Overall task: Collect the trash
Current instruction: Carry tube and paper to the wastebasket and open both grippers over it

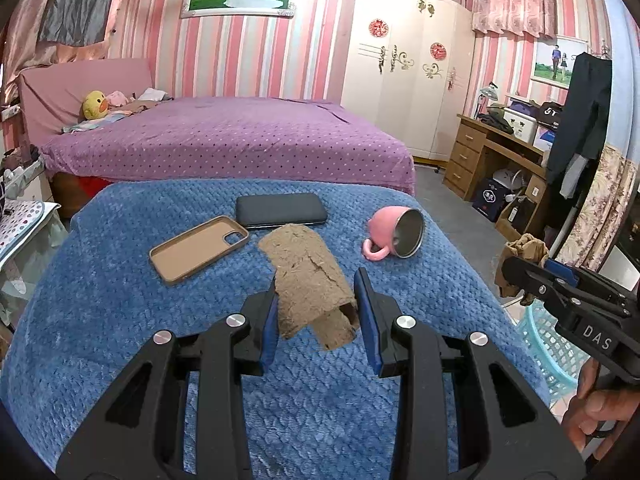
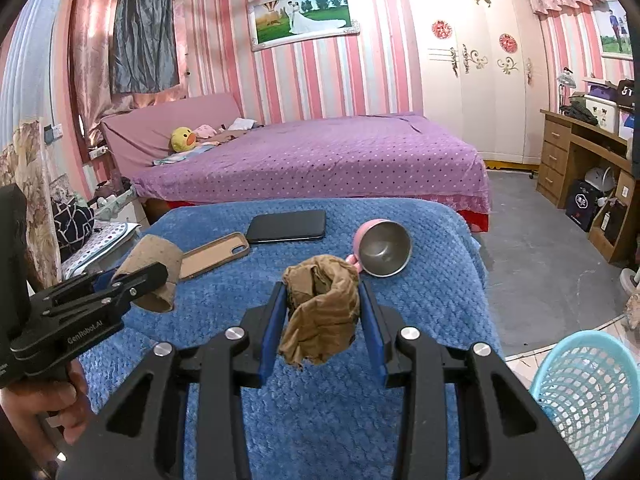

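Both hands loaded. Left hand-held gripper (image 1: pixel 316 304) is clamped on a flattened cardboard tube (image 1: pixel 308 276), lifted over the blue blanket (image 1: pixel 120 320); its left pad touches the tube, and the right pad looks just off the edge in the left wrist view, so the hold may be thin. Right hand-held gripper (image 2: pixel 322 312) is clamped on a crumpled brown paper wad (image 2: pixel 320 308), also raised, near the blanket's right side.

Bin (image 2: pixel 592 396), a light blue mesh basket, sits on the floor to the right, below blanket level.

Step in hand, as I read it: carry both pieces to the bin. The right one is nearer, so drop it first. Get the wad fully over the rim before opening, since the paper is light and may cling to a pad. Then bring the tube across, keep the squeeze steady, point it end-down into the opening.

Phone (image 1: pixel 280 210), case (image 1: pixel 198 248) and pink cup (image 1: pixel 394 232) lie on the blanket; not trash, so swing clear of the cup.
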The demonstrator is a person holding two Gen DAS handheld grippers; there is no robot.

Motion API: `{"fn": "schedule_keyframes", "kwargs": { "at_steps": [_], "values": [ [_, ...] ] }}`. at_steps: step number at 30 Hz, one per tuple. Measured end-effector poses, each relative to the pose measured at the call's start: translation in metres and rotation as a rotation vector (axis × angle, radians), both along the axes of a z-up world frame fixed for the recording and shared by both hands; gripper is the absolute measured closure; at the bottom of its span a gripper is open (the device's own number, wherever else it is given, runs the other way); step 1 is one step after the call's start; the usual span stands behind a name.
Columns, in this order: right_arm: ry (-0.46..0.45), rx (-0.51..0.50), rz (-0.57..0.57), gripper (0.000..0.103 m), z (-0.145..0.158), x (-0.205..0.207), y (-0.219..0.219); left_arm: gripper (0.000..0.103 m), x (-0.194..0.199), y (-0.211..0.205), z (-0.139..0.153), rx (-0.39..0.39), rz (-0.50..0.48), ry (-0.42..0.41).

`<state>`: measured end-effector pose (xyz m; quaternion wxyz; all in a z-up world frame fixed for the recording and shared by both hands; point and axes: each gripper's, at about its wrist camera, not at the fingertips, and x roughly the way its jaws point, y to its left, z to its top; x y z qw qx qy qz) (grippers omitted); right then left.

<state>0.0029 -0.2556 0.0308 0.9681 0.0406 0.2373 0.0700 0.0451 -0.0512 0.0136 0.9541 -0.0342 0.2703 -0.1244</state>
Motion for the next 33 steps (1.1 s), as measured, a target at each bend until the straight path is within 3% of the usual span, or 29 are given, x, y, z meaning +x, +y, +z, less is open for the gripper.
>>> {"fn": "schedule_keyframes", "kwargs": {
  "at_steps": [22, 33],
  "values": [
    [-0.011, 0.028, -0.103, 0.066, 0.007, -0.02, -0.067, 0.07, -0.012, -0.059, 0.001, 0.007, -0.082, -0.005],
    [-0.052, 0.042, -0.234, 0.066, 0.022, -0.039, -0.124, 0.07, -0.016, -0.098, 0.014, 0.033, -0.127, -0.006]
  ]
}}
